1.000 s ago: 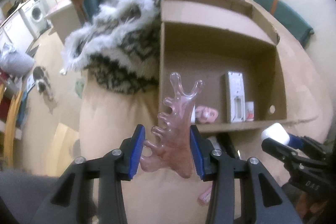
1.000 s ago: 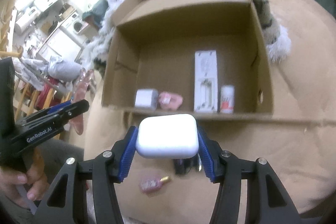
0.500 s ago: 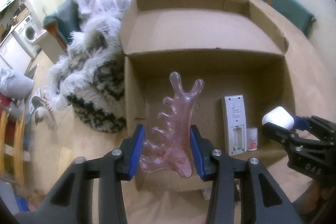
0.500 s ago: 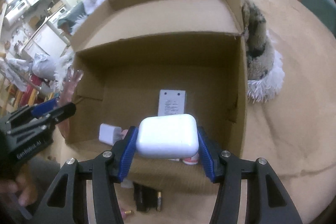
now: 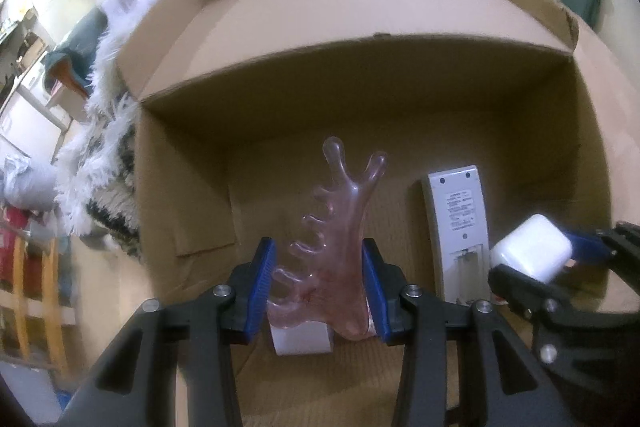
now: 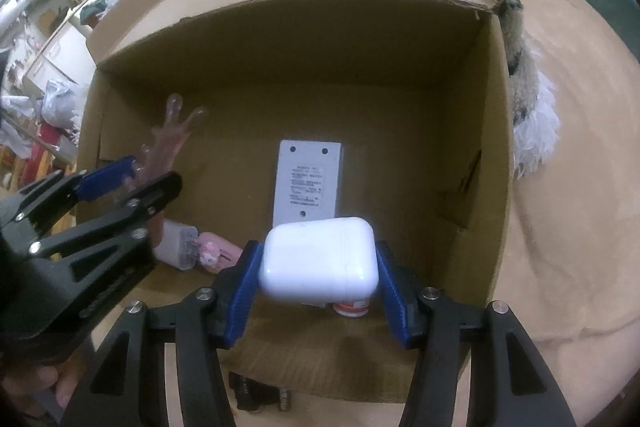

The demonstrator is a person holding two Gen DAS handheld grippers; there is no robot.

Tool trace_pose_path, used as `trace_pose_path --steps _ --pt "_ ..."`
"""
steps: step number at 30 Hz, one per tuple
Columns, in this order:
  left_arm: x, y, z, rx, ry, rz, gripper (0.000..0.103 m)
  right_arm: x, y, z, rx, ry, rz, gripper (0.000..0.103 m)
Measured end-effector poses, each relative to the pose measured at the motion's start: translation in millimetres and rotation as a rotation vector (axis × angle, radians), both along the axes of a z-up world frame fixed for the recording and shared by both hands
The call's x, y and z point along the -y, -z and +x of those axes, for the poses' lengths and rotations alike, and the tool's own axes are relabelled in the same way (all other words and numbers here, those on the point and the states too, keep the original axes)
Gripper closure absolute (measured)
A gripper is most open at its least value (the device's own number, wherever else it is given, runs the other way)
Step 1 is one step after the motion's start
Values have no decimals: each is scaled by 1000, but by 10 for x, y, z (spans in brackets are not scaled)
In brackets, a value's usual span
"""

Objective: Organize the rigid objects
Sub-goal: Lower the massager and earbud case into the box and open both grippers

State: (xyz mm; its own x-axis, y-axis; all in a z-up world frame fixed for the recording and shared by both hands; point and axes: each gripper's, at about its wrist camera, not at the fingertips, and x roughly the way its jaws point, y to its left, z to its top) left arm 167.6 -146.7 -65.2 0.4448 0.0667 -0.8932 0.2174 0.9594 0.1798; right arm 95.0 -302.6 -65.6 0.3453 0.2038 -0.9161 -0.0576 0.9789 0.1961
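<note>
- My left gripper (image 5: 318, 287) was pinching a translucent pink comb-like scraper (image 5: 332, 239) between its blue pads, prongs pointing up and away, held over the left part of the cardboard box (image 5: 360, 15).
- Risk, as I judged it: the scraper was gripped only at its wide base, so it could pivot or slide out if I let go while tilted. It hung right above a white block (image 5: 302, 339) on the box floor, and dropping it there could leave it propped on the block rather than flat.
- The scraper looked glossy and rigid, with a forked tip and a row of rounded teeth down one edge, reddish at the base.
- In the middle of the box floor lay a grey-white remote (image 6: 308, 183), back side up. A pink item (image 6: 218, 253) sat against the white block, and a small red-and-white pot (image 6: 352, 307) was at the near wall.
- My right gripper (image 6: 318, 281) was clamped on a white rounded case (image 6: 318, 259), held above the near end of the remote.
- Risk, judged: the case was smooth and rounded, so it might roll on release, land on the remote or pot, and knock the pot over. The two grippers were close inside the box and could bump.
- The case looked hard, shiny and pebble-shaped, with a faint seam.
</note>
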Motion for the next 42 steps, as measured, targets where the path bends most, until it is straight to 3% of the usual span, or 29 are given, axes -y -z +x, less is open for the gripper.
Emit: trace_pose_path --steps 13,25,32,33,34,37,42 --pt "83 322 115 -35 -22 39 64 -48 10 -14 -4 5 -62 44" --pt "71 472 209 -64 -61 60 64 -74 -14 99 -17 9 -47 44" --pt "28 443 212 -105 -70 6 63 30 -91 112 8 32 19 27" --pt "24 430 219 -108 -68 -2 59 39 -120 114 22 39 20 27" --pt "-1 418 234 -114 -68 -19 47 46 -170 108 50 48 9 27" --pt "-44 347 247 -122 -76 -84 44 16 -308 90 102 57 -4 26" --pt "-37 227 193 -93 -76 -74 41 64 -330 90 98 73 31 22"
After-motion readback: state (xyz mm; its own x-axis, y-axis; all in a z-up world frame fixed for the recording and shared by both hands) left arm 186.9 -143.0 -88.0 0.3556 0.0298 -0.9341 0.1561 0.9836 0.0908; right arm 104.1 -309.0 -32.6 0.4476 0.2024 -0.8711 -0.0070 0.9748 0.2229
